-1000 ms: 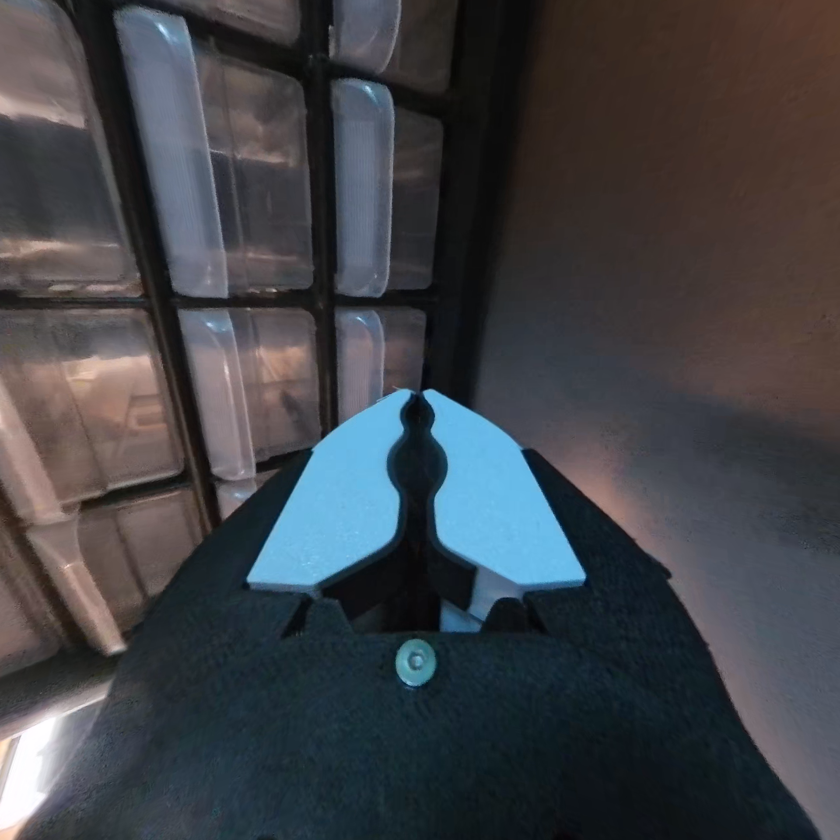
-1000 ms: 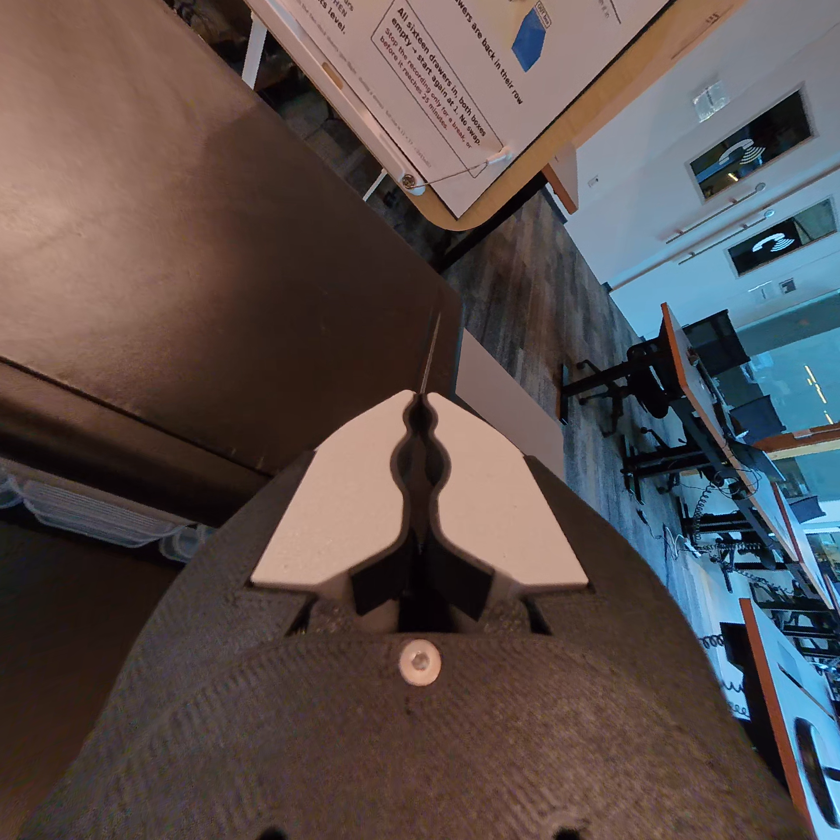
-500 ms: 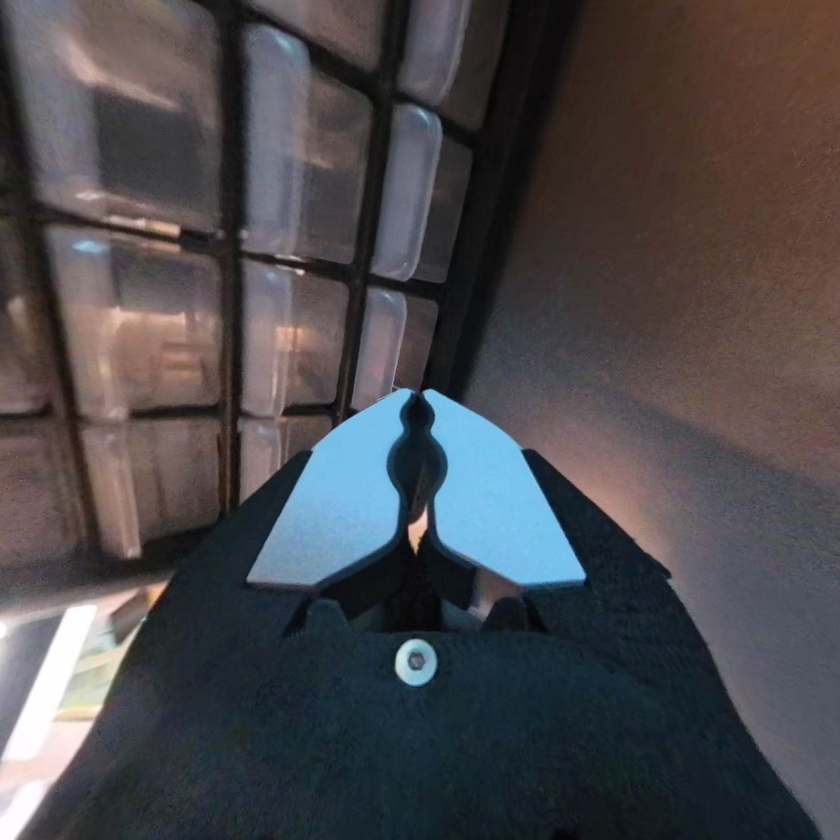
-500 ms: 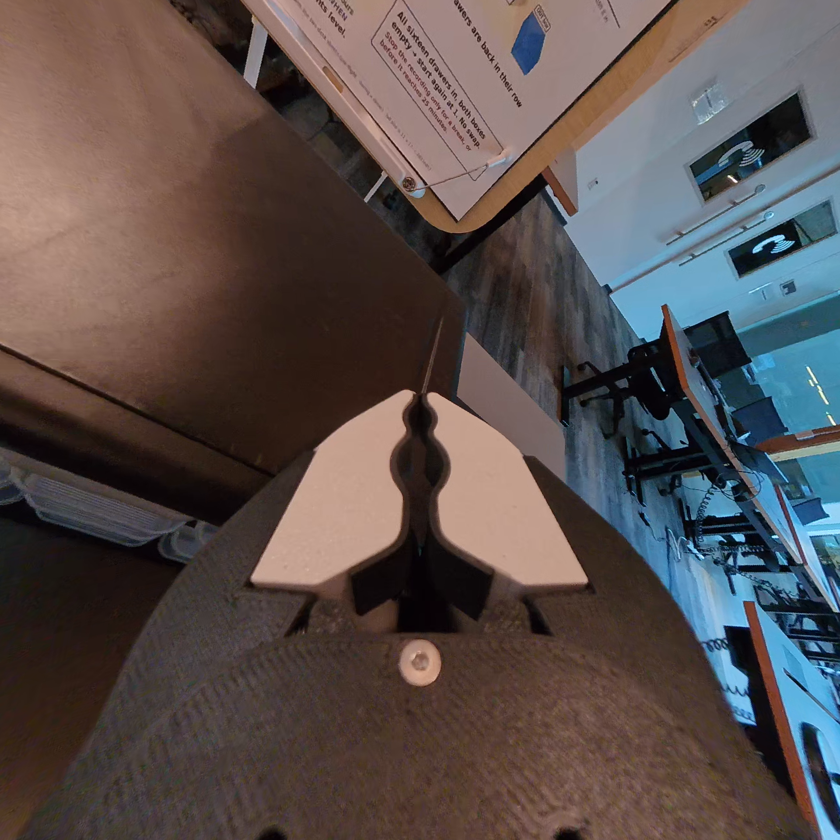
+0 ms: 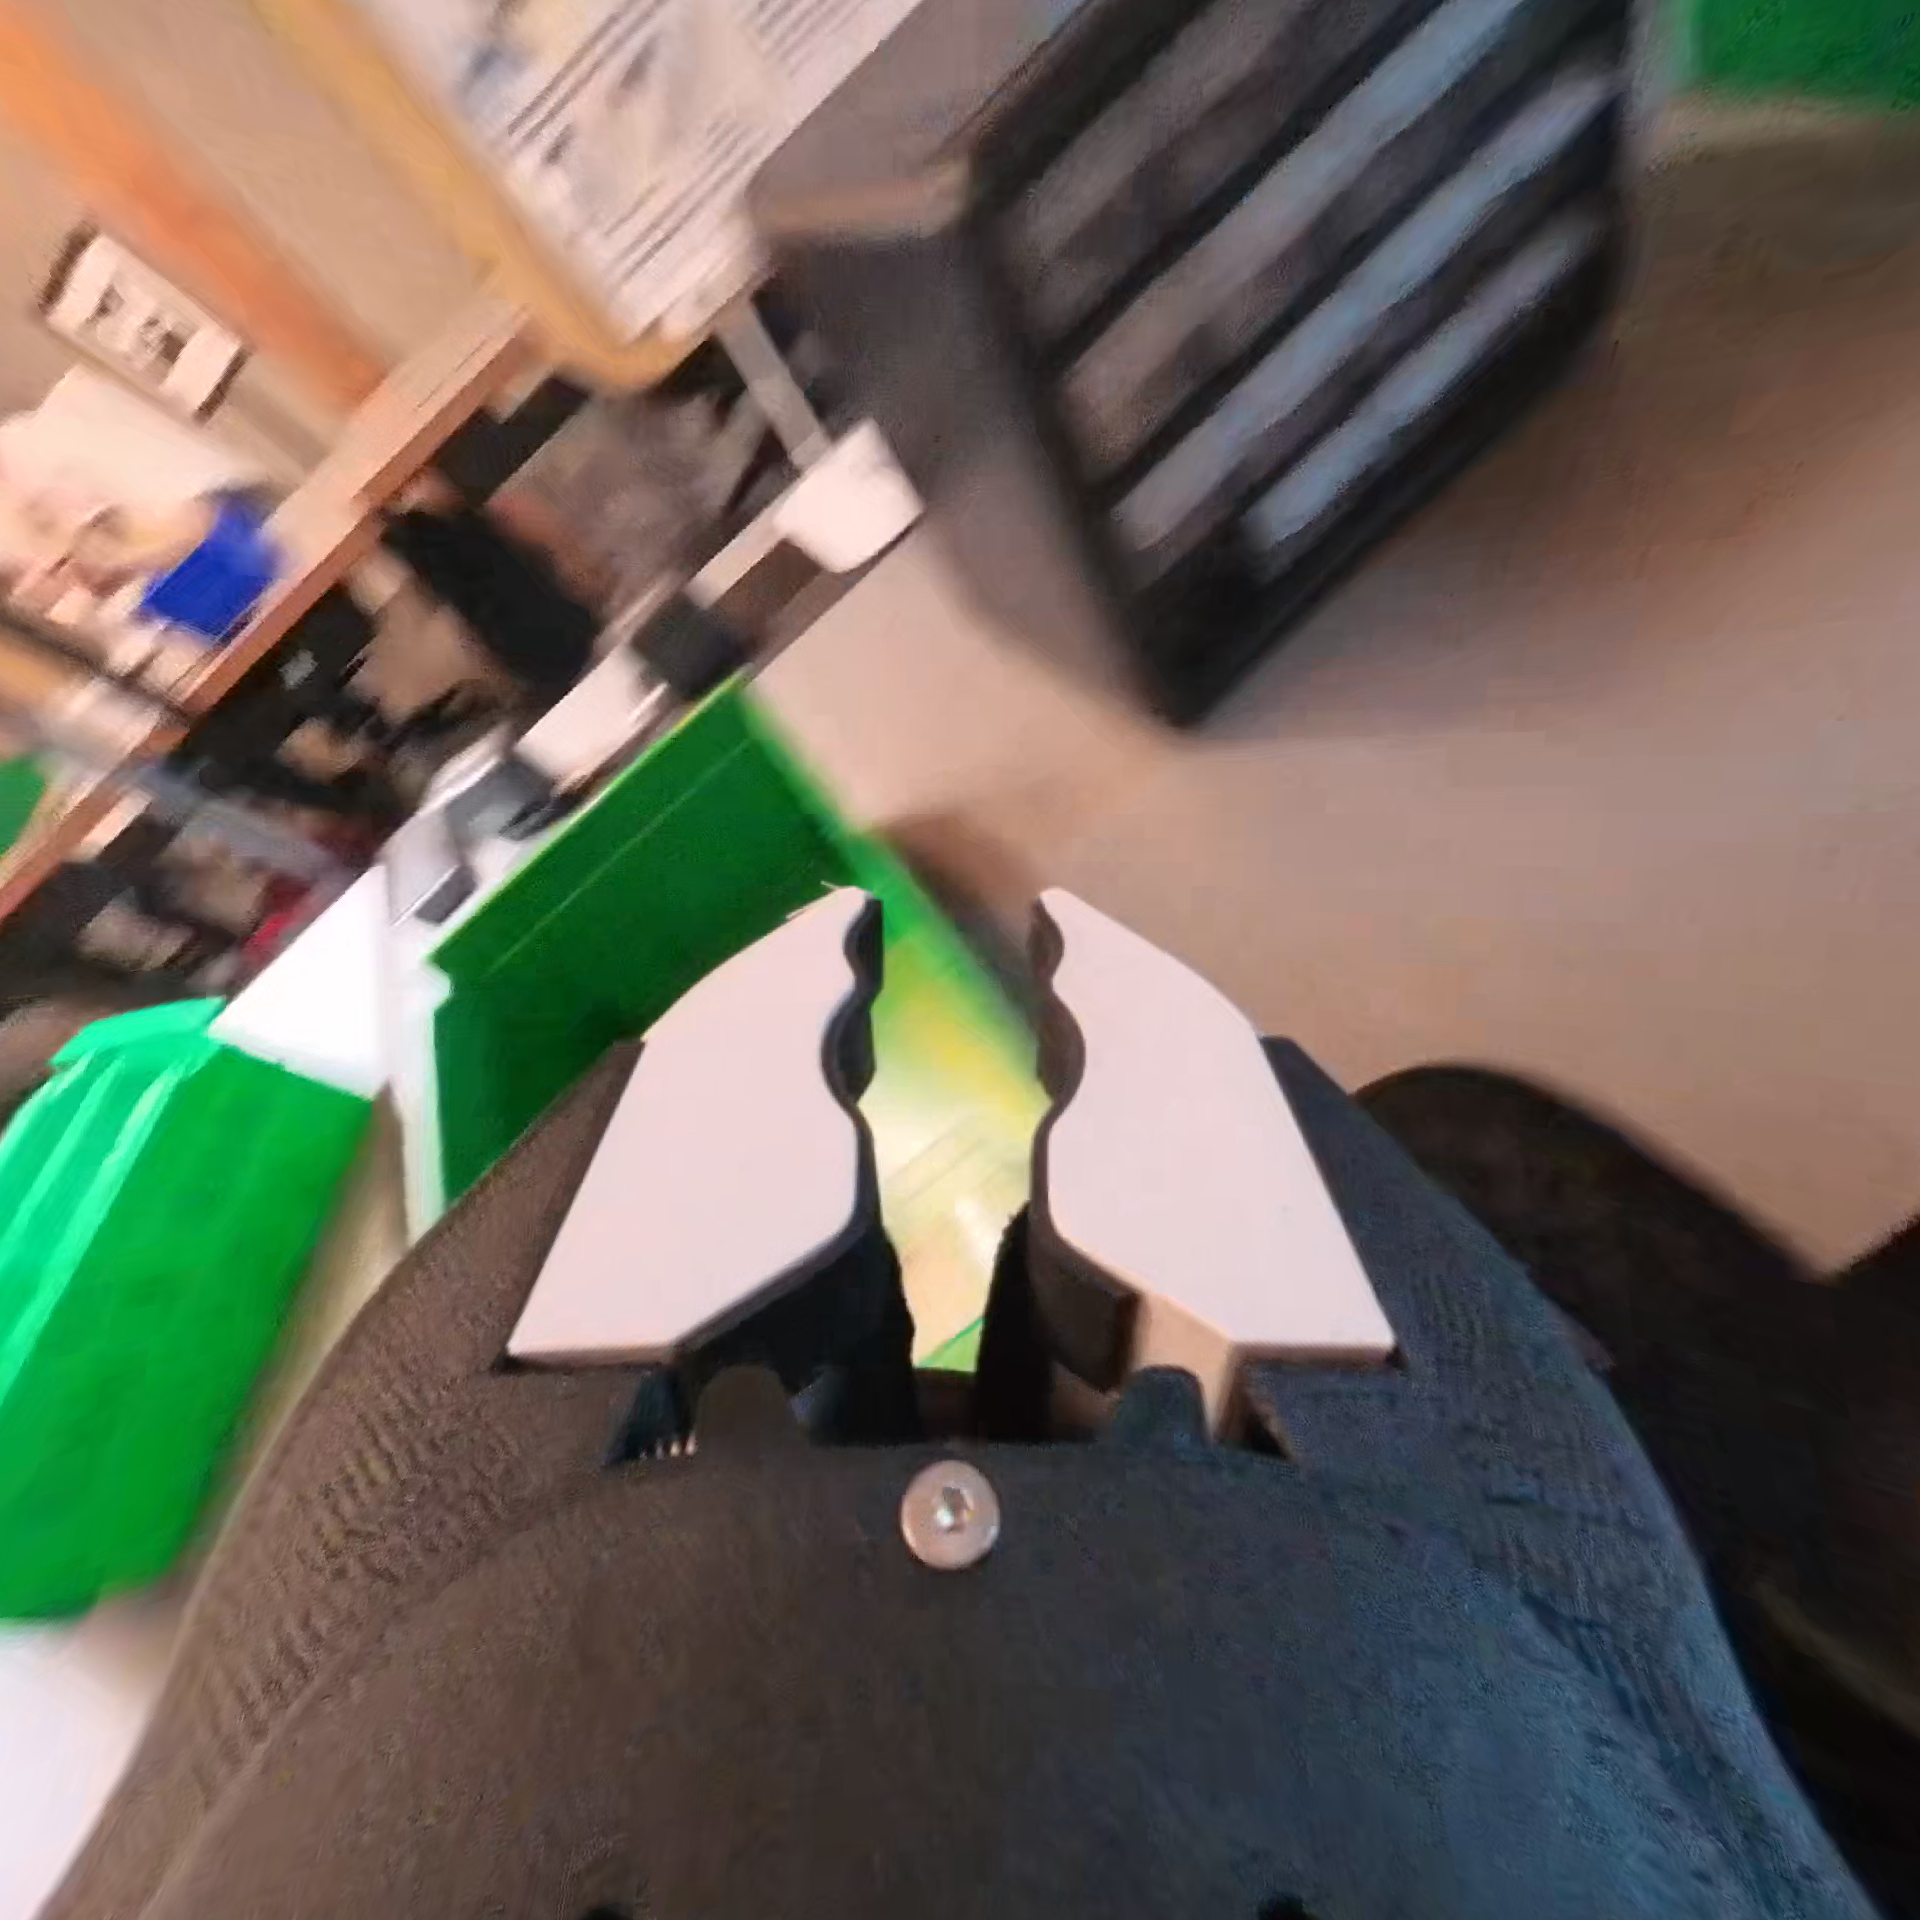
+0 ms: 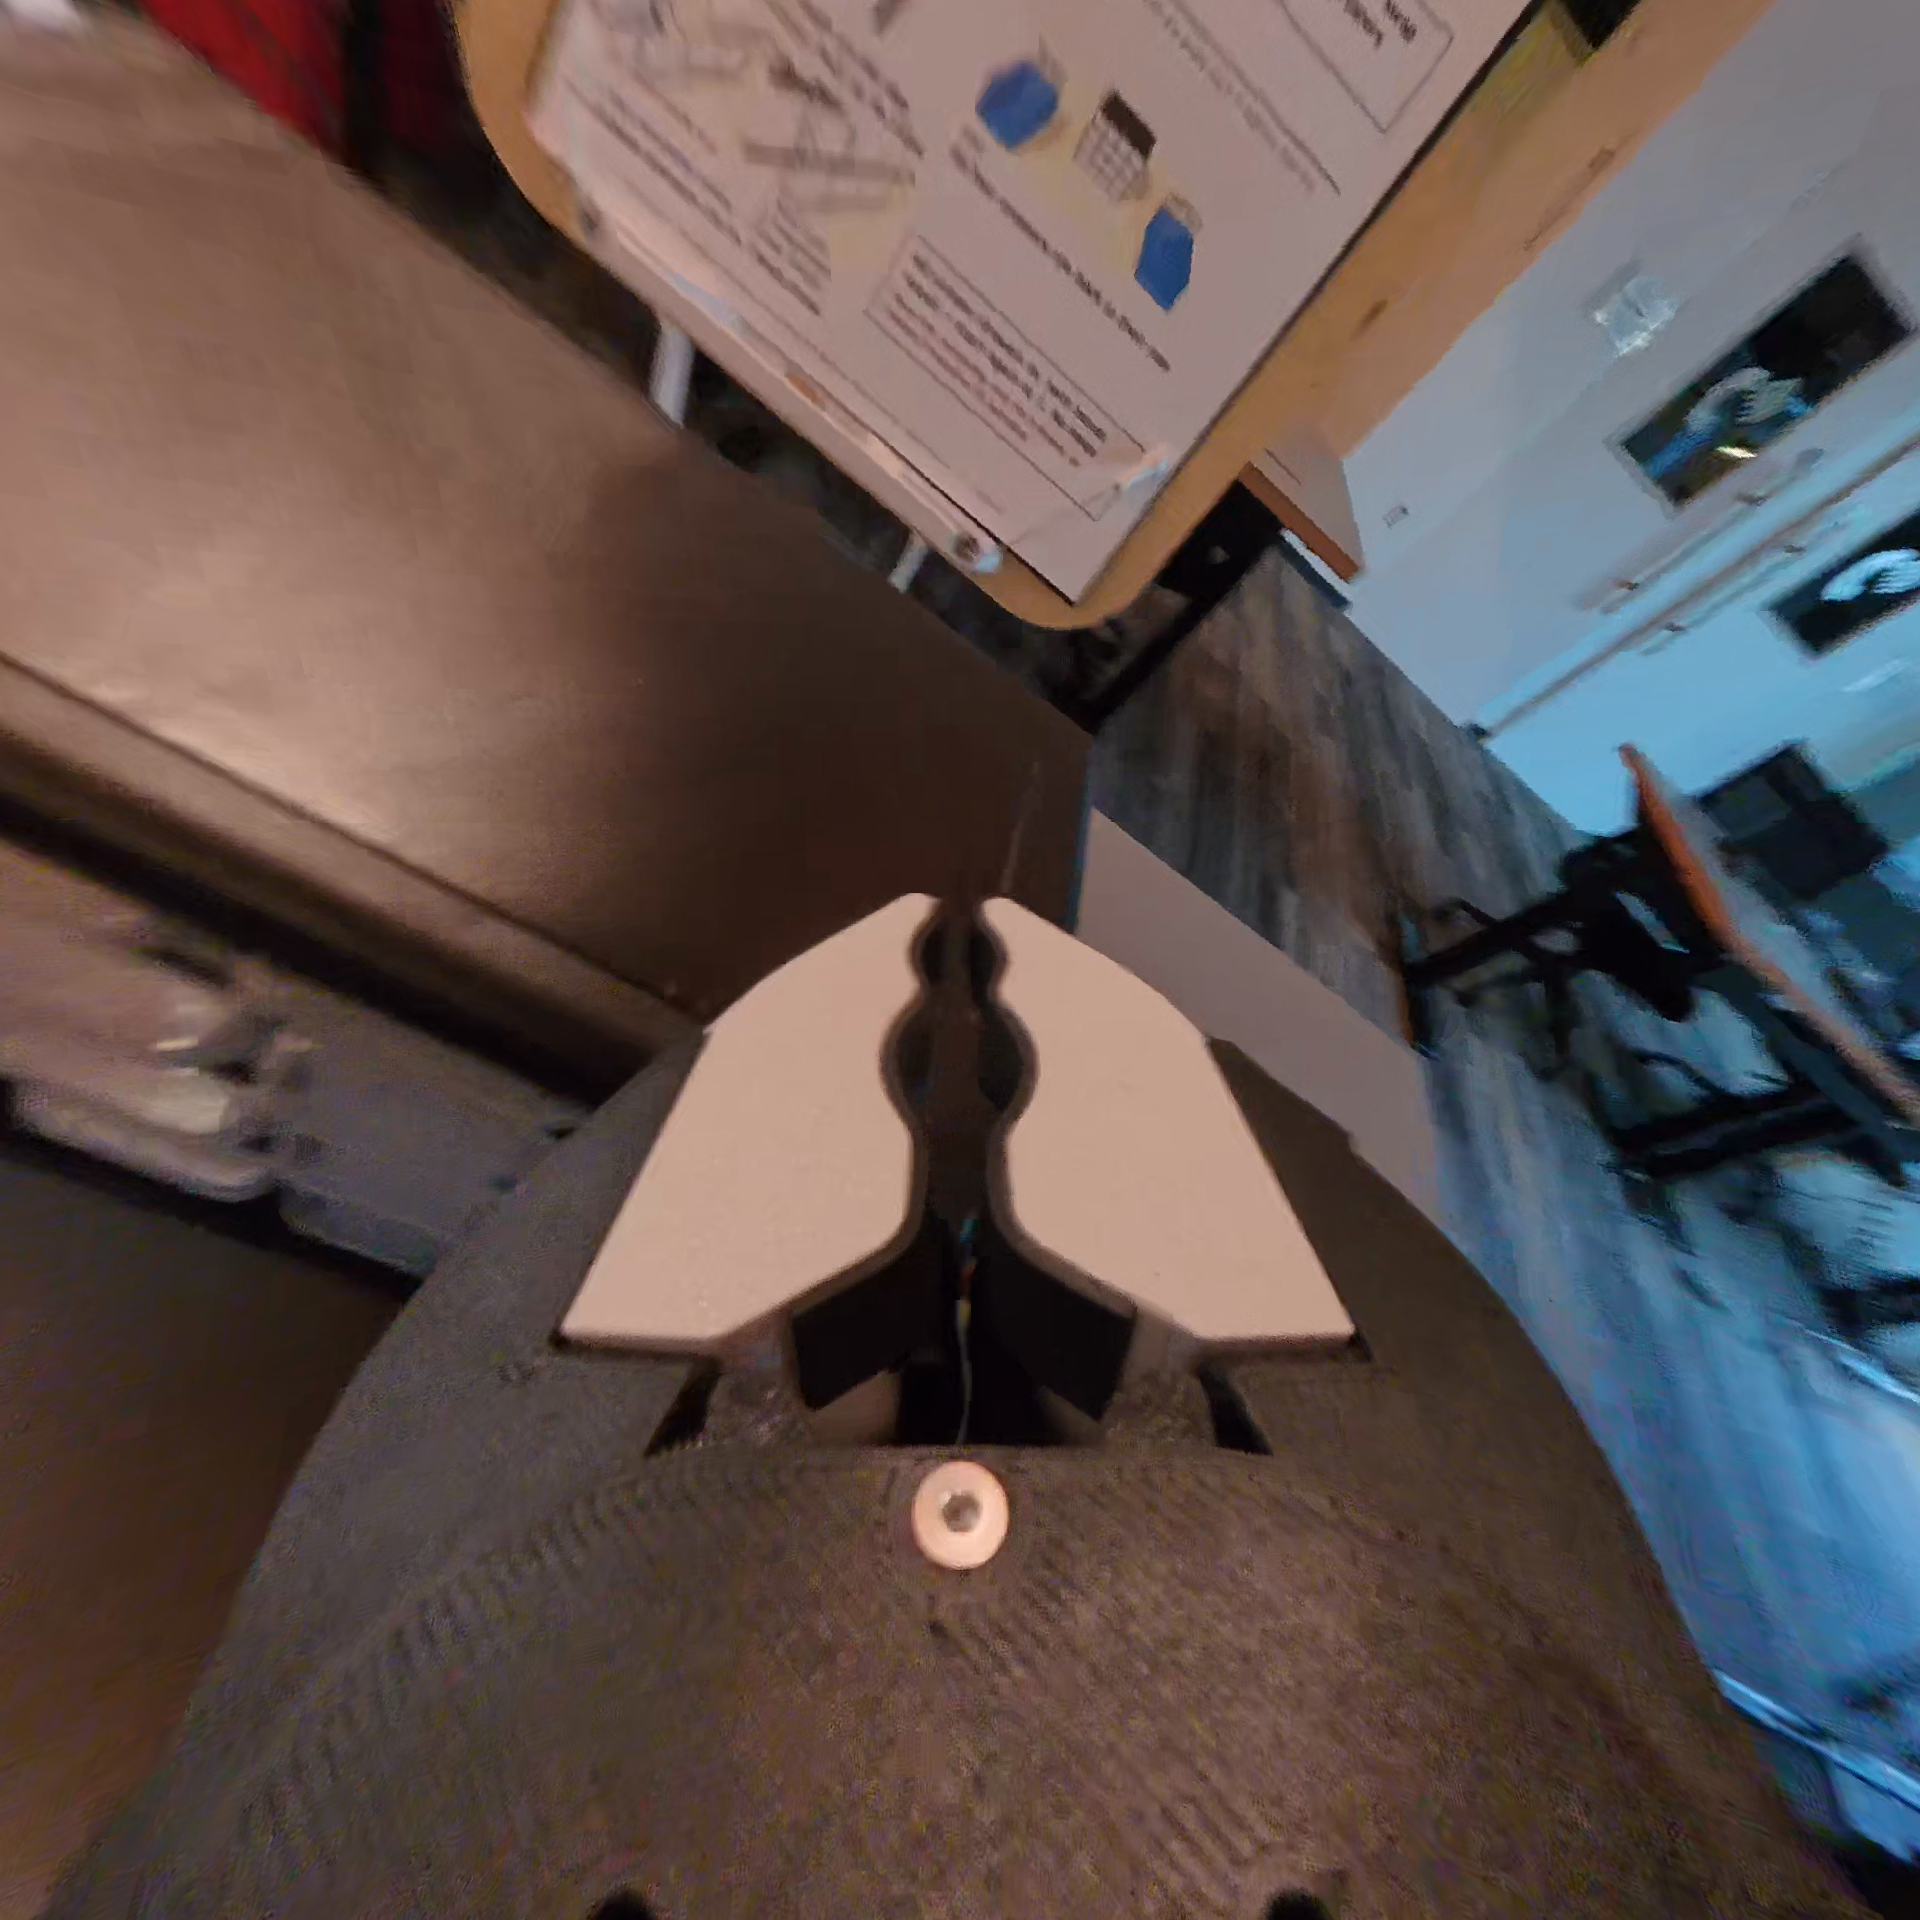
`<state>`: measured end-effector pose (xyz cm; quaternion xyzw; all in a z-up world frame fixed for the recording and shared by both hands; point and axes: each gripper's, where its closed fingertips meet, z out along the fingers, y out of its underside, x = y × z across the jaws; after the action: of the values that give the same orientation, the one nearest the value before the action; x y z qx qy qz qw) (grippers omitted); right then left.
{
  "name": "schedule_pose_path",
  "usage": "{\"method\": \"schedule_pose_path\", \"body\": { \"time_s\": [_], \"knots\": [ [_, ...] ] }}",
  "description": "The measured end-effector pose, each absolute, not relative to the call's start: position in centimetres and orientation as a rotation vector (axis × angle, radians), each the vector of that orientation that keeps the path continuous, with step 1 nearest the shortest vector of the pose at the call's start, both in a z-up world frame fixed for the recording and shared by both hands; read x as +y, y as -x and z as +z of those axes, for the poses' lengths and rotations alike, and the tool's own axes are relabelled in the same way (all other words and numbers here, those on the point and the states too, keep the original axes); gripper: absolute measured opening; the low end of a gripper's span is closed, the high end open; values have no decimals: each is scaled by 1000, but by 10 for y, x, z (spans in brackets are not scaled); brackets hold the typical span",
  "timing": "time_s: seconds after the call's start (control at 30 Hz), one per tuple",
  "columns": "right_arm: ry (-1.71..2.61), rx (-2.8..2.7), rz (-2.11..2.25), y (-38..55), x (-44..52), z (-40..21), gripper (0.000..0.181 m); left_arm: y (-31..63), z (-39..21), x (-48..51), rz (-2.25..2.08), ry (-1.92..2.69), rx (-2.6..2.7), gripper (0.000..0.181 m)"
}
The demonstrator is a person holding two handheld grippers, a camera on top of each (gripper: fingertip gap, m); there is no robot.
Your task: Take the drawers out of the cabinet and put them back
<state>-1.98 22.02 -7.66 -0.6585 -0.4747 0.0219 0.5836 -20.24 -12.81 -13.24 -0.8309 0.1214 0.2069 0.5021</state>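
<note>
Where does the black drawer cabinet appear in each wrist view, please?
Left wrist view: black drawer cabinet, upper right, blurred.
Right wrist view: no drawer fronts show; the dark panel at left may be its casing.
Shared landmark: the wood-edged board with a printed sheet, at the top of both.

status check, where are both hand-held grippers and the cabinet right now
Left hand-held gripper open, empty, cabinet off ahead across the table. Right hand-held gripper shut, empty. Green bin just beyond left fingertips.
</note>
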Motion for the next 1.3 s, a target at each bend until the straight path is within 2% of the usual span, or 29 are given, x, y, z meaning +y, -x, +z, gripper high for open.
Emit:
{"method": "schedule_pose_path", "body": {
  "time_s": [0.03, 0.17, 0.33, 0.53, 0.8, 1.07, 1.3],
  "knots": [
    [1533, -1099, 158, 19, 209, -76, 12, 232, -130, -144, 559, 2057, 224, 29],
    [1519, -1099, 598, 7, 154, -74, 29, 318, -159, -195, 587, 2375, -34, 35],
    [1425, -1069, 1037, -25, 81, -70, 29, 348, -220, -209, 463, 2673, -140, 35],
    [1335, -939, 1259, -66, 40, -69, 27, 362, -260, -209, 438, 2813, -202, 32],
    [1312, -847, 1276, -88, 35, -78, 24, 379, -283, -211, 522, 2866, -257, 26],
    [1336, -874, 1259, -81, 32, -90, 24, 382, -261, -191, 610, 2625, -254, 17],
    [1210, -1017, 1203, -60, 7, -104, 31, 375, -145, -187, 791, 2039, -313, 13]
  ]
}}
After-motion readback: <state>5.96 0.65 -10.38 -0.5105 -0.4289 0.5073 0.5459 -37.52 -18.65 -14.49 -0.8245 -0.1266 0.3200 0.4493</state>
